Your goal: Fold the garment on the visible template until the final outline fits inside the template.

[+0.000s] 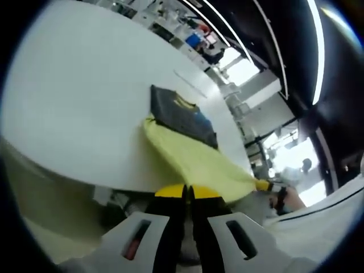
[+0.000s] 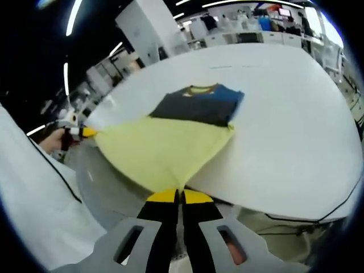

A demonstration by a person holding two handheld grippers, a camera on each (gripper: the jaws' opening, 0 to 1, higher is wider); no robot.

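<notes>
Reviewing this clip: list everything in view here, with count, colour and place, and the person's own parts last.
Garment: one, yellow lower part, dark grey and blue upper part with a yellow collar; upper part lies on the table, yellow hem end is lifted off the near edge.
Table: one, white, under the garment.
Background furniture and equipment: several pieces, mostly white, beyond the far table edge; too small to tell apart.
Ceiling light strips: several, white, overhead.
Left gripper: one, black with yellow tips, jaws shut on the yellow hem.
Right gripper: one, same colours, jaws shut on the opposite hem corner.
</notes>
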